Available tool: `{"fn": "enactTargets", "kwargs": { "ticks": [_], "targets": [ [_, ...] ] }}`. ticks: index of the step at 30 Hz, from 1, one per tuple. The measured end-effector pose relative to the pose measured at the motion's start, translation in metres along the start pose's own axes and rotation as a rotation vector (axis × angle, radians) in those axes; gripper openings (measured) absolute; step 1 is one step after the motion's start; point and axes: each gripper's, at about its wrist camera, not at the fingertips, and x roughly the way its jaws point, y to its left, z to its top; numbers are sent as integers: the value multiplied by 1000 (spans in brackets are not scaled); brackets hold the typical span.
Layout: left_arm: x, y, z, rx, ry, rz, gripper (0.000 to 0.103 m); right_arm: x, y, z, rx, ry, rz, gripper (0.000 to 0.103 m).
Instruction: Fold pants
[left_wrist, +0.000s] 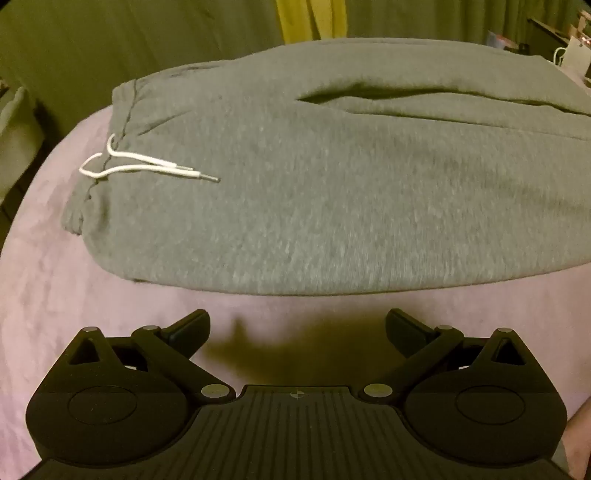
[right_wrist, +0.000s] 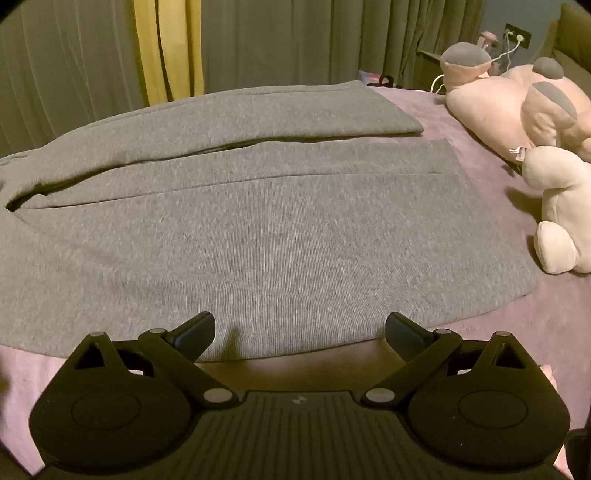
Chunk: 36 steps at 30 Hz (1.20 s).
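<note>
Pants (left_wrist: 314, 184) spread flat on the bed (left_wrist: 44, 295), both legs apart.
I hold the left gripper (left_wrist: 297, 325) and right gripper (right_wrist: 299, 326) near their edge, fingers wide open, gripping nothing.

a bedroom at home; a bed with a purple blanket (right_wrist: 480, 332) below the gripper; soft toys (right_wrist: 517, 99) to its right; long curtains (right_wrist: 74, 74) ahead

Black left gripper (left_wrist: 297, 325) and right gripper (right_wrist: 300, 326), ribbed bodies, silver pivot screws.
</note>
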Motion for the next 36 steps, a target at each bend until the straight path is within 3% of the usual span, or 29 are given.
{"fn": "enactTargets", "kwargs": {
  "ticks": [36],
  "targets": [
    [5,5,-1,-33,27,-22,103,2,-4,-1,25,7,16,99]
  ]
}}
